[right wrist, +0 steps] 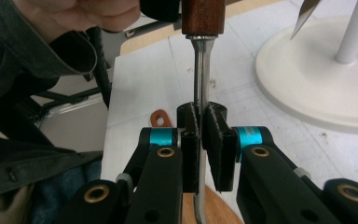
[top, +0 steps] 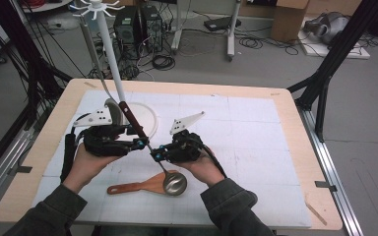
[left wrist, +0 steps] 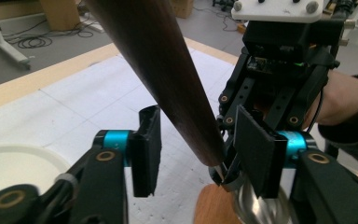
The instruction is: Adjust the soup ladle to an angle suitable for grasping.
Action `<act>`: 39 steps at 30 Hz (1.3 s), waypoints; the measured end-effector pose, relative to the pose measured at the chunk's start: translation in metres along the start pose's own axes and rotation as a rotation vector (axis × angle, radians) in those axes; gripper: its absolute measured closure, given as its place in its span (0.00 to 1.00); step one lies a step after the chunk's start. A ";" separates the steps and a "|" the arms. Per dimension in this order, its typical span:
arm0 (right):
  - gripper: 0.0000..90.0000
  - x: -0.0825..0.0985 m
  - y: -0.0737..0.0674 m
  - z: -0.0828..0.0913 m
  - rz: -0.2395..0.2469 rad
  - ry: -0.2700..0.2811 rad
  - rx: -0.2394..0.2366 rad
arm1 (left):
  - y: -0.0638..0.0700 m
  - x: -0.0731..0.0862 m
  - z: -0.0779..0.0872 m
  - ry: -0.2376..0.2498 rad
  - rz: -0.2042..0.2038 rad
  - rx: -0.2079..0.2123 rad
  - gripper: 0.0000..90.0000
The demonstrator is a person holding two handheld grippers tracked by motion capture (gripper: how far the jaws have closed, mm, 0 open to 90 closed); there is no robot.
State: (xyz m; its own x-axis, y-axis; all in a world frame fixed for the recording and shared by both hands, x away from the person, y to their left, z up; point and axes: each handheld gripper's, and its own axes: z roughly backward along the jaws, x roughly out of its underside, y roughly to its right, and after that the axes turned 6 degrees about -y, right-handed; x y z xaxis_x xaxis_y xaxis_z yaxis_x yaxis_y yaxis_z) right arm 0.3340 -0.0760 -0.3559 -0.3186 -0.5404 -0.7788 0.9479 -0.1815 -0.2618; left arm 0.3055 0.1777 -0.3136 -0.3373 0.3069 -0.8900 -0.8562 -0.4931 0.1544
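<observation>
Dark wooden handle, steel shaft, shiny ladle bowl.

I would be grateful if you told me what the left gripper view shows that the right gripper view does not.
The left gripper view alone shows the left gripper with its pads apart around the ladle's brown handle, plus the steel bowl. The right gripper view alone shows the right gripper shut on the ladle's metal shaft. Both share the white stand base and the table mat.
</observation>
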 end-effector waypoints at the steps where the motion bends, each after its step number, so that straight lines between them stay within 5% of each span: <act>1: 0.95 -0.001 -0.001 -0.001 0.000 0.005 0.004 | 0.000 0.000 0.000 0.008 0.006 0.003 0.61; 15: 0.95 -0.012 -0.007 -0.006 0.024 0.051 0.033 | -0.002 -0.002 0.007 0.035 0.017 -0.003 0.74; 20: 0.94 -0.013 -0.009 -0.007 0.045 0.059 0.041 | -0.002 -0.003 0.009 0.049 0.036 0.052 0.78; 28: 0.91 -0.015 -0.012 -0.007 0.086 0.080 0.034 | 0.003 -0.010 0.013 0.039 -0.006 0.084 0.82; 39: 0.56 -0.013 -0.008 0.006 0.065 0.115 0.039 | 0.001 -0.018 0.022 0.039 -0.041 0.059 0.82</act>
State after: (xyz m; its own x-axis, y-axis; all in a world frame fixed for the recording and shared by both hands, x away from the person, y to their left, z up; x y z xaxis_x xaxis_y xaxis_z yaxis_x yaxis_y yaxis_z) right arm 0.3307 -0.0727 -0.3405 -0.2523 -0.4548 -0.8541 0.9651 -0.1819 -0.1883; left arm 0.3022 0.1895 -0.2879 -0.2868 0.2931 -0.9120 -0.8910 -0.4314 0.1416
